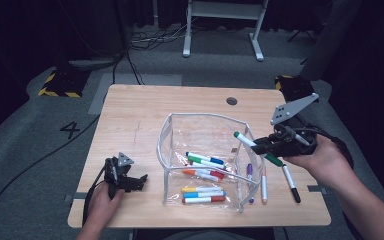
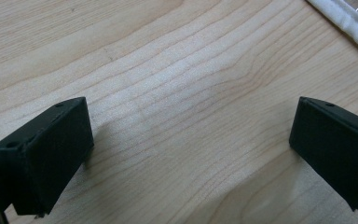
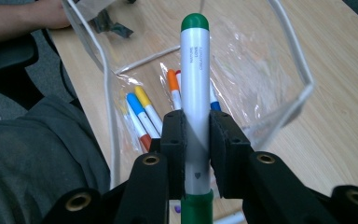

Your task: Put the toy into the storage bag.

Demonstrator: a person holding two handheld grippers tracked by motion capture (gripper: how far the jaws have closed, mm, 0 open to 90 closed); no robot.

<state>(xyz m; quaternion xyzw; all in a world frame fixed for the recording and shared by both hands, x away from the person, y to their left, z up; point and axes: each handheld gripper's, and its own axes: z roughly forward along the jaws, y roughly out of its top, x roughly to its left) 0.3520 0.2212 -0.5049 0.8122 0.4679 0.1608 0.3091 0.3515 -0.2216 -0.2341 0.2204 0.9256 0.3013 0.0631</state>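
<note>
My right gripper [image 3: 196, 135] clamps a smooth white green marker [image 3: 195, 93] — centre of the right gripper view, above the clear, crinkly plastic pouch [image 1: 172, 131]. At the high view's lower left my left gripper [image 1: 135, 182] rests wide open on the pale wood-grain table [image 1: 130, 115] — grey carpet beyond.

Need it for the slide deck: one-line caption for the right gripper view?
Right gripper clamps a green-capped marker above the clear plastic pouch holding other markers.
</note>
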